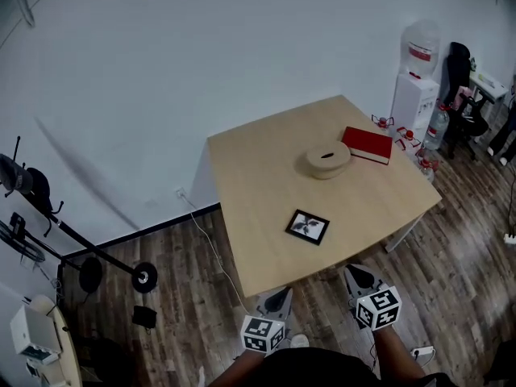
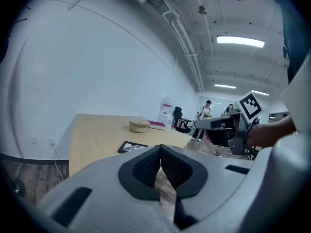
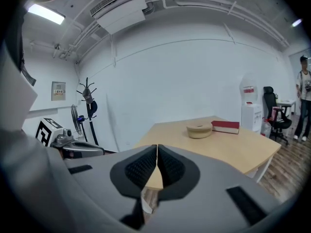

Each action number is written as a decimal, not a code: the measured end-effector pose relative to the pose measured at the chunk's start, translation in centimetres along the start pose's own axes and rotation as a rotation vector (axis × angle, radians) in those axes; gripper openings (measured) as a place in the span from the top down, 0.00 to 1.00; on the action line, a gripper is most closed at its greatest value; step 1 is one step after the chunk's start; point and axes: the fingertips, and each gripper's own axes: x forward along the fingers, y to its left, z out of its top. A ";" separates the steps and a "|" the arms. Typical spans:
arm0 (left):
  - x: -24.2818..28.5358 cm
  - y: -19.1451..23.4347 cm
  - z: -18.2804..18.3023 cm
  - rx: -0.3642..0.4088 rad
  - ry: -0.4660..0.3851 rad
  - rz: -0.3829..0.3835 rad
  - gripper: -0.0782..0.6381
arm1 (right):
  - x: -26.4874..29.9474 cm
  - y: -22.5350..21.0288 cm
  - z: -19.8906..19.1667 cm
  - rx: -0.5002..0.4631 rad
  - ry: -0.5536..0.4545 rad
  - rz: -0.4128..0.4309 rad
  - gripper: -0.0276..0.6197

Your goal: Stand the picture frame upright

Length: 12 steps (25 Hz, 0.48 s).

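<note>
The black picture frame (image 1: 307,226) lies flat on the wooden table (image 1: 266,168), near its front edge; it also shows flat in the left gripper view (image 2: 132,146). Both grippers hang off the table on my side of that edge. My left gripper (image 1: 281,294) is shut, its pads (image 2: 148,166) meeting with nothing between them. My right gripper (image 1: 353,272) is shut and empty too, pads (image 3: 167,166) together. The right gripper view does not show the frame. Each gripper appears in the other's view: the right gripper (image 2: 214,124), the left gripper (image 3: 73,148).
A round beige box (image 1: 327,160) and a red book (image 1: 368,144) sit at the table's far side. A water dispenser (image 1: 417,87) and office chair (image 1: 461,95) stand beyond the right corner. A coat stand (image 1: 48,216) is at left. A person (image 3: 305,98) stands far right.
</note>
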 end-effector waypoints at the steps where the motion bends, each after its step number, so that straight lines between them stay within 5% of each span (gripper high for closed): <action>1: 0.2 0.7 0.0 -0.004 0.004 -0.001 0.88 | 0.7 0.2 0.5 -0.003 -0.010 0.006 0.94; 12: 4.0 5.2 1.3 0.015 0.013 0.011 0.88 | 6.6 -1.1 3.0 -0.031 -0.015 0.071 0.94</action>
